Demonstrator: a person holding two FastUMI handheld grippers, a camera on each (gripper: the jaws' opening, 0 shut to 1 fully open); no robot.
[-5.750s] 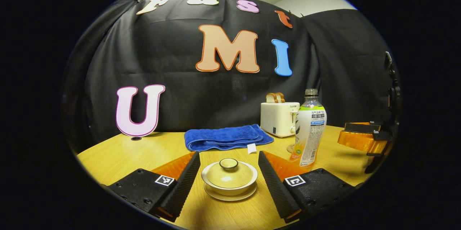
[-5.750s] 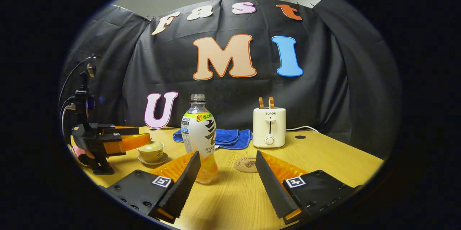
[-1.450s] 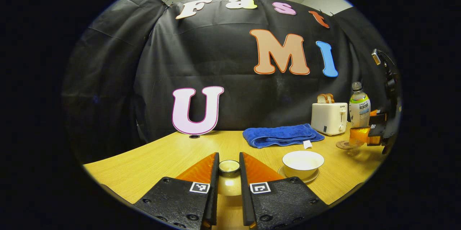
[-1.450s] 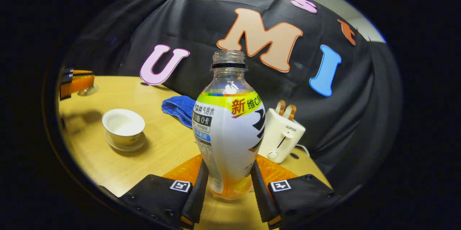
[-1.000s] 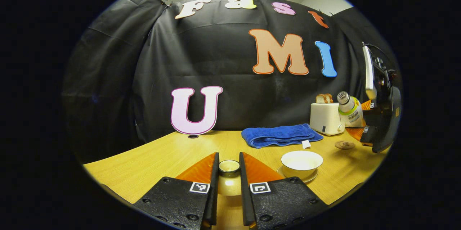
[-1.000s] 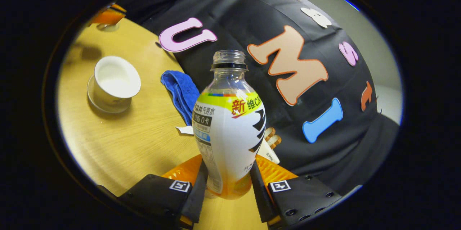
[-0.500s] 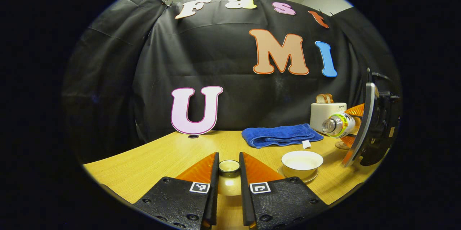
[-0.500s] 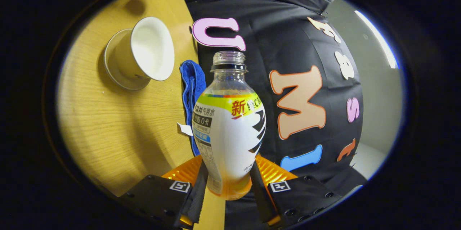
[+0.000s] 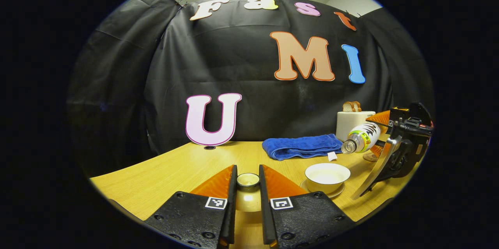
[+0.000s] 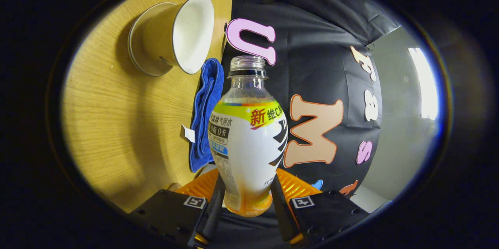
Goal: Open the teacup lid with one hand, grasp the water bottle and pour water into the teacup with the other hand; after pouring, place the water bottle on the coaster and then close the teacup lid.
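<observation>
water bottle (image 9: 361, 136) is held tipped by right gripper (image 10: 245, 202), mouth just above and beside teacup (image 9: 327, 175); lid (image 9: 248, 180) is pinched in left gripper (image 9: 248, 196)

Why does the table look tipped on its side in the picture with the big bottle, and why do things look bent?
Right gripper view: the camera rides on the rolled right gripper, so the table stands sideways while the held water bottle looks upright; a ceiling light glares. Left gripper view: the fisheye curves the table edge; the teacup is sharp.
</observation>
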